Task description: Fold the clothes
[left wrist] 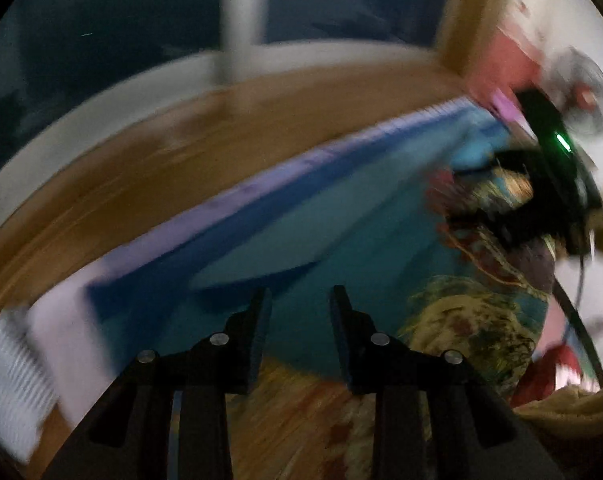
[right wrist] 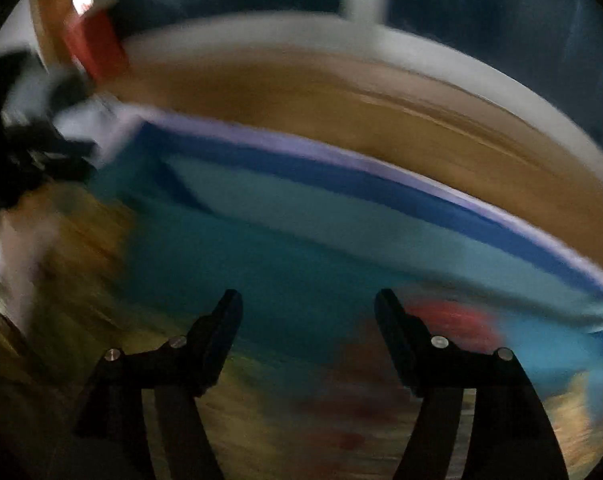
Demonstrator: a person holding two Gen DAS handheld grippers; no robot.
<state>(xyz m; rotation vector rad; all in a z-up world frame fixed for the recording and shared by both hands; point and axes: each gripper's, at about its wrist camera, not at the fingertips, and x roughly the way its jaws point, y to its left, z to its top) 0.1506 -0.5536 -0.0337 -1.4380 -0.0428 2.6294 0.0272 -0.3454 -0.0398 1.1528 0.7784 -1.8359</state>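
Right tongs [right wrist: 307, 304] spread wide, empty, above blurred teal cloth [right wrist: 301, 256]; wooden headboard [right wrist: 341, 96] beyond.

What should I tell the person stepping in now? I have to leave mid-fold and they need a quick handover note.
Left gripper: open, empty, over the teal cloth.
Right gripper: open wider, empty, over the same cloth.
The cloth lies spread on the wooden surface, with a blue and lilac border along its far edge. A patterned yellow and red part lies nearer.
Both views are motion-blurred; no finished fold can be made out.
Left: probably grip an edge and fold.
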